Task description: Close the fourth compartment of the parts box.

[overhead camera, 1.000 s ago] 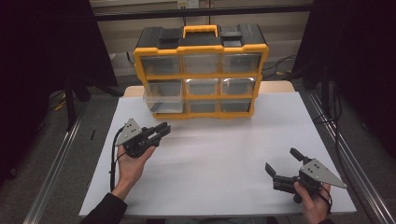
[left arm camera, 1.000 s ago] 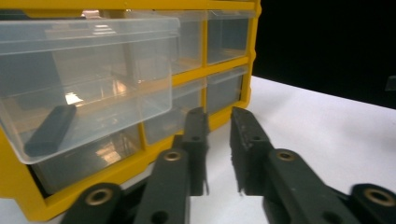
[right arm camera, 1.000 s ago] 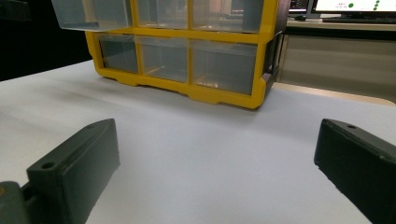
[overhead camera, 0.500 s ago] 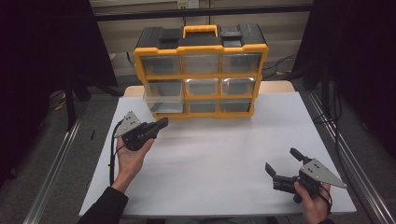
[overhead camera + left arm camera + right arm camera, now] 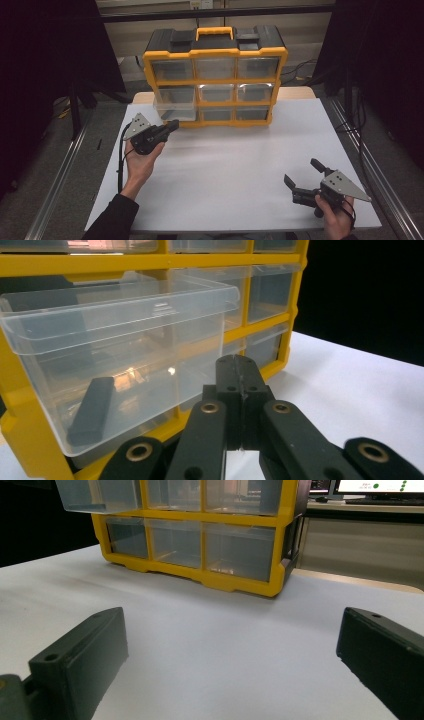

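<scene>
Two grippers were in our hands. Our left gripper (image 5: pixel 172 125) had just pressed its jaws together with nothing between them, and we held it just in front of the clear drawer (image 5: pixel 125 345), which stood pulled out from the left column of the yellow organizer (image 5: pixel 215 75) at the back of the tabletop (image 5: pixel 235 165). A dark flat block (image 5: pixel 91 410) lay inside that drawer. Our right gripper (image 5: pixel 302 175), jaws spread wide and empty, rested low near the tabletop's front right corner, well apart from the organizer.

Black two-jaw tool (image 5: pixel 172 125) with grey three-cornered plate, brass-ringed pivots, black sleeve (image 5: pixel 114 220).
</scene>
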